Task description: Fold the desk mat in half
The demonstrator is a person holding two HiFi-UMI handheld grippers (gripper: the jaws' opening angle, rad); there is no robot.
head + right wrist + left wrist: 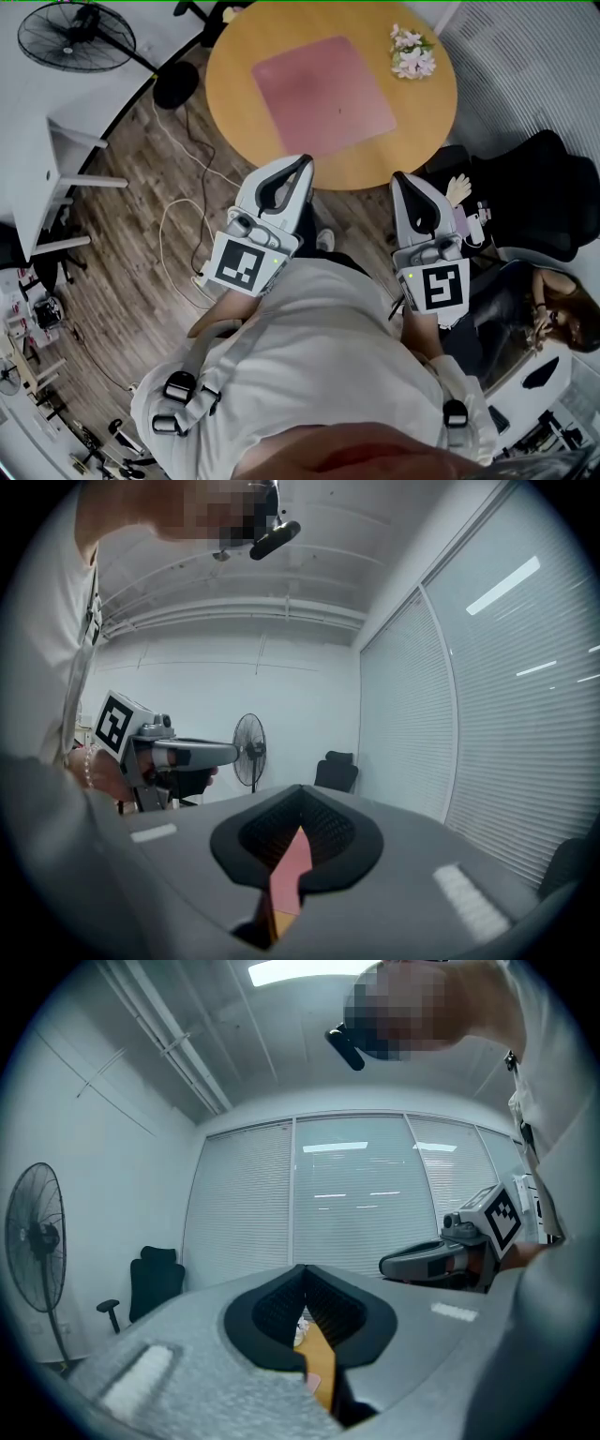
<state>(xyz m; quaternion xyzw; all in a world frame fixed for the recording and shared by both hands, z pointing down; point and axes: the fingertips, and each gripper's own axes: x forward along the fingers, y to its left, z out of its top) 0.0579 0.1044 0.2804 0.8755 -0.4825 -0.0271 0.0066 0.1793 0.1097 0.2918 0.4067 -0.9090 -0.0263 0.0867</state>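
Desk mat [323, 94]: judged thin, limp, light; to be pinched at near corners.
Left gripper [304, 163]: pressed together, empty.
Right gripper [401, 178]: pressed together, empty.

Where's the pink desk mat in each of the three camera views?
Head view: desk mat flat on the round table, upper centre.
Left gripper view: at most a tiny pinkish patch low between the jaws; unsure.
Right gripper view: pink sliver between the jaws, bottom centre.
Shared landmark: the standing fan, in all three.
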